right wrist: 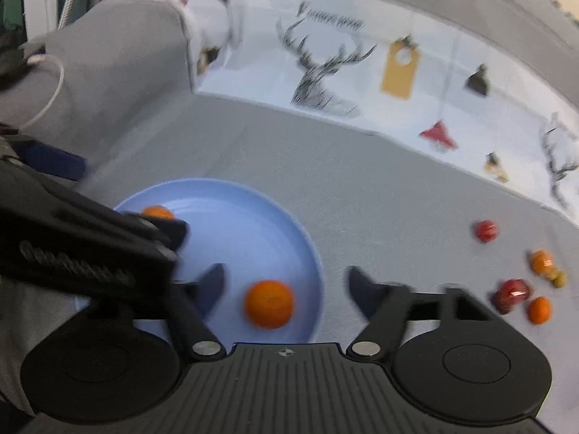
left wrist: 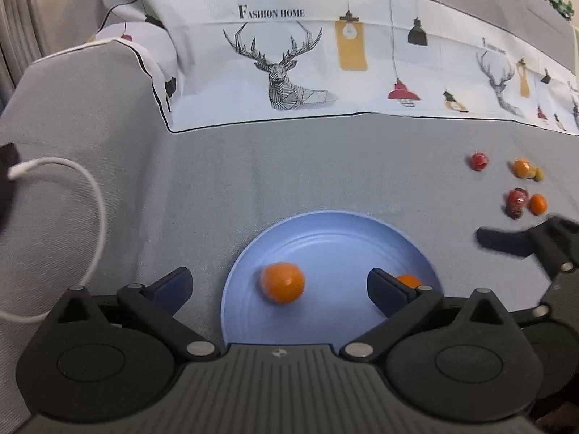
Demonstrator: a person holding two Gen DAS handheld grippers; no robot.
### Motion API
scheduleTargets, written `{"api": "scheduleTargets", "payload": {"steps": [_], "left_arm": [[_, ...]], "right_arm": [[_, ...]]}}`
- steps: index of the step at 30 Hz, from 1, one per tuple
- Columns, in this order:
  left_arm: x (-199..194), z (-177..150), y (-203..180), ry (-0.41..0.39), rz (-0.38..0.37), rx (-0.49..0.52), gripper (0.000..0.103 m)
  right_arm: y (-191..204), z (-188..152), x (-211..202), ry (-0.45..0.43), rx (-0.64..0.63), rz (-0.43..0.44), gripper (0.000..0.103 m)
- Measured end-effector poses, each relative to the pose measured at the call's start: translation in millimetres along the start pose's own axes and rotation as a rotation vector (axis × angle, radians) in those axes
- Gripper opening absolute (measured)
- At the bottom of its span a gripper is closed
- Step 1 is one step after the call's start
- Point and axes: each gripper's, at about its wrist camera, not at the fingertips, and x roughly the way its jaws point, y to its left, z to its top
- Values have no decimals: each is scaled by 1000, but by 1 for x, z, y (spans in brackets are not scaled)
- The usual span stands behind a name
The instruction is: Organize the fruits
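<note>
A light blue plate lies on the grey cloth and holds two oranges: one between my left fingers' line of sight, one partly hidden behind the left gripper's right finger. My left gripper is open and empty over the plate's near edge. In the right wrist view the plate holds an orange and another behind the left gripper. My right gripper is open and empty over the plate's right rim. Loose small fruits lie to the right, also in the right wrist view.
A white cable loops on the cloth at the left. A raised grey cushion edge stands at the back left. A white printed cloth with deer and lamps runs along the back. The right gripper's finger shows at the left view's right edge.
</note>
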Motion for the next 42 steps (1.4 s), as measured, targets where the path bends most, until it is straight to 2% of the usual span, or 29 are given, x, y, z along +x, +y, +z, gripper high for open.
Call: {"api": "scheduleTargets", "payload": {"steps": [4, 10, 14, 16, 20, 31, 42], "left_arm": [[-35, -13, -1, 5, 36, -32, 103], [-96, -58, -6, 77, 81, -115, 103], [-135, -87, -19, 27, 124, -55, 103], [-150, -94, -28, 5, 122, -40, 103], [-177, -104, -39, -37, 104, -50, 103], [-228, -117, -58, -151, 128, -26, 103], [-245, -125, -54, -181, 146, -55, 103]], "right_arm": [[-9, -11, -46, -17, 6, 13, 95], [-11, -52, -132, -8, 44, 61, 101], [-9, -76, -182, -74, 75, 58, 102], [-9, -80, -199, -125, 77, 39, 102], [-12, -88, -221, -175, 96, 23, 102], [-9, -102, -265, -272, 82, 24, 102], [-4, -107, -278, -298, 80, 35, 102]]}}
